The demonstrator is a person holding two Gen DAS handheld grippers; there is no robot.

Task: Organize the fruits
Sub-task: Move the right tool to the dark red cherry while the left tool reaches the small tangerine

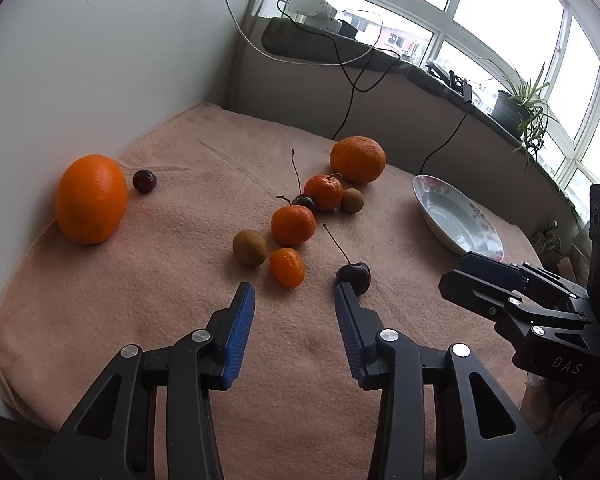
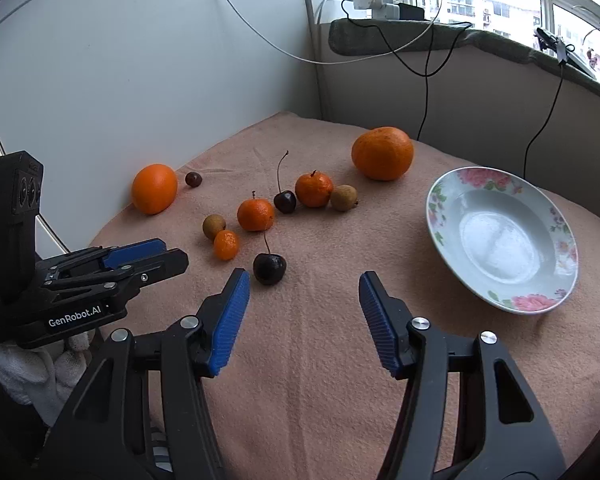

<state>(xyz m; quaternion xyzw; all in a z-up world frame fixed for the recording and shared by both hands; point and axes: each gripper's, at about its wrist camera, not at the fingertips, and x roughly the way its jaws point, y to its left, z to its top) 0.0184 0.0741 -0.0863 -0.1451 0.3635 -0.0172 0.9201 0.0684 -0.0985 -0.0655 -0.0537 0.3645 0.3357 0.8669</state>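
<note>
Fruits lie scattered on a pink cloth [image 1: 140,300]. A large orange [image 1: 91,199] rests by the left wall with a dark cherry [image 1: 144,181] beside it. In the middle sit two mandarins [image 1: 293,224] [image 1: 323,191], a kumquat [image 1: 287,267], two brown longans [image 1: 250,247] [image 1: 353,200] and a stemmed cherry [image 1: 303,201]. A big tangerine [image 1: 357,159] lies further back. My left gripper [image 1: 296,300] is open with nothing between its pads, just short of the kumquat and the near cherry [image 1: 354,276]. My right gripper [image 2: 305,288] is open and empty, with the near cherry [image 2: 269,268] just beyond its left fingertip.
A floral white plate [image 2: 556,248] sits empty on the cloth at the right. A white wall bounds the left side. A ledge with cables, a power strip [image 2: 374,0] and a potted plant [image 1: 520,108] runs along the back under the windows.
</note>
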